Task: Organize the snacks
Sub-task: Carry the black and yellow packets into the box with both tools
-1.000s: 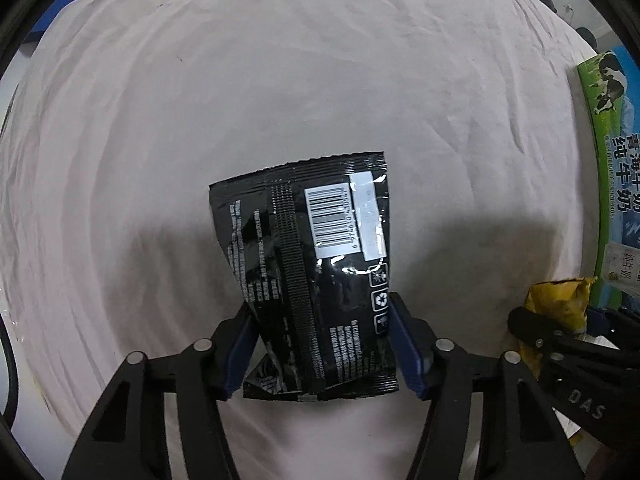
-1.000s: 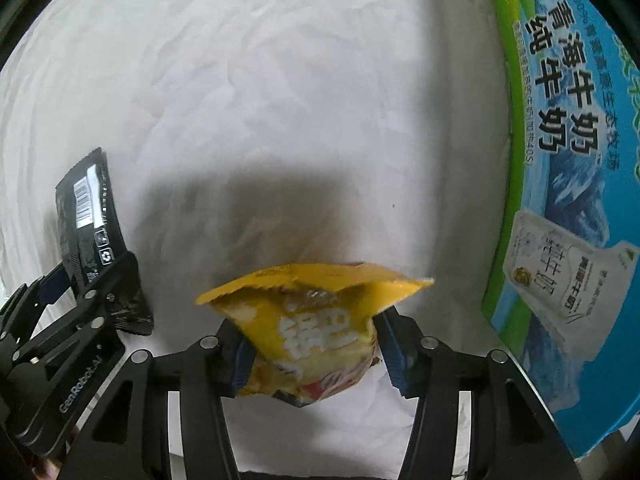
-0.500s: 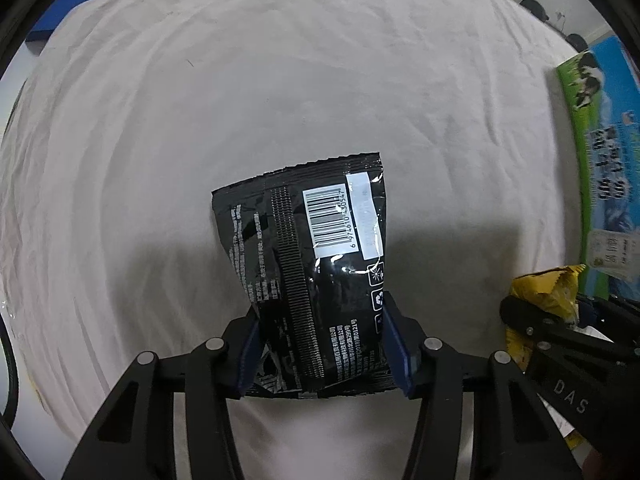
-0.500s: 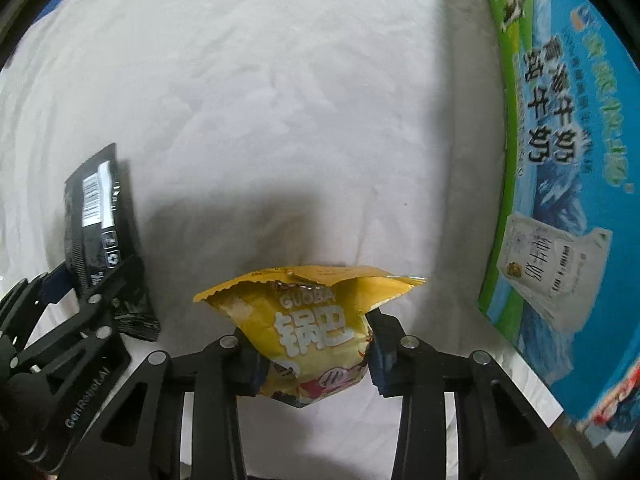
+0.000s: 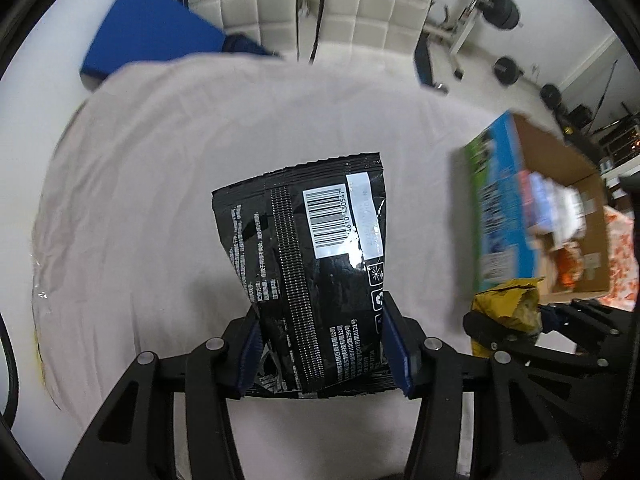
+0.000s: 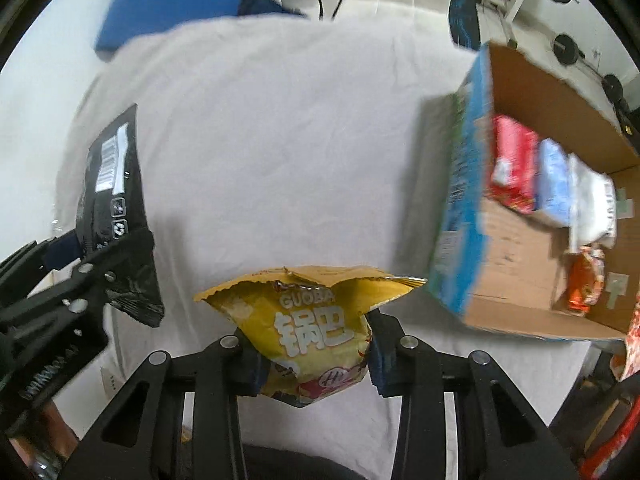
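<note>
My left gripper [image 5: 324, 350] is shut on a black snack packet [image 5: 316, 256] with a white barcode label, held up above the white cloth. My right gripper [image 6: 314, 354] is shut on a yellow snack bag [image 6: 316, 324] with white lettering. Each pair shows in the other view: the yellow bag [image 5: 508, 306] at lower right, the black packet [image 6: 116, 204] at left. To the right stands an open cardboard box [image 6: 520, 240] with a blue and green printed side, holding red, blue, white and orange packets.
A white cloth [image 5: 160, 184] covers the table. Beyond its far edge are a blue pad [image 5: 148, 36], padded white chairs [image 5: 308, 0] and gym weights [image 5: 504, 12]. An orange patterned item [image 5: 620, 256] lies right of the box.
Both grippers have risen and tilted up with their packets. The room beyond the table and the box's open inside have come into view.
</note>
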Available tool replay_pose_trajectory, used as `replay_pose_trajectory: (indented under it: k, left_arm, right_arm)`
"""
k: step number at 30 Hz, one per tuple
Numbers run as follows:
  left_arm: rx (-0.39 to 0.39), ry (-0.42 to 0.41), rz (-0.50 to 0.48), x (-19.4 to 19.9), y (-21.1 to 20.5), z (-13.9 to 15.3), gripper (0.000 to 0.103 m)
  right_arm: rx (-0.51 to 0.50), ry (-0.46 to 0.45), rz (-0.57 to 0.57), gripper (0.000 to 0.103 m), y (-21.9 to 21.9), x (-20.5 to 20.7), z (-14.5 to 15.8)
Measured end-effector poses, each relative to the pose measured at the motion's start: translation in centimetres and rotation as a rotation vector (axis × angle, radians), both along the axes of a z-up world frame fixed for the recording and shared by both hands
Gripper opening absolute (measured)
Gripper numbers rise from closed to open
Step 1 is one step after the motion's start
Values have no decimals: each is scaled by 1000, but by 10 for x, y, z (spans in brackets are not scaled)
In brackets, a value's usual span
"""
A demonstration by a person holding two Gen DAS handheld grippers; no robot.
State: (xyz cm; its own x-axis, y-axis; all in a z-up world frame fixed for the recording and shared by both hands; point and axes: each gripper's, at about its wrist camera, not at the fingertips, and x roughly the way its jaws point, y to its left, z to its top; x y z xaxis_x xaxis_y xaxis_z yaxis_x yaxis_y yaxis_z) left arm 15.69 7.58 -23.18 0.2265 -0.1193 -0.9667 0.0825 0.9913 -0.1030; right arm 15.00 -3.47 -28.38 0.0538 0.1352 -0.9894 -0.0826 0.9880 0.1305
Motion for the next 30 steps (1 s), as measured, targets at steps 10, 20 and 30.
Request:
replay_pose_trajectory:
  k: [10, 20, 30]
  left_arm:
    - [-87, -153, -102, -32, -78, 83, 50]
    - [-144, -146, -238, -27, -183, 90, 50]
    - [-164, 81, -217, 21, -248, 5, 50]
  right_arm:
    - [46, -159, -101, 40, -132, -35, 98]
    - [6, -216, -224, 40, -249, -54, 132]
    - [9, -137, -217, 41, -311, -20, 61]
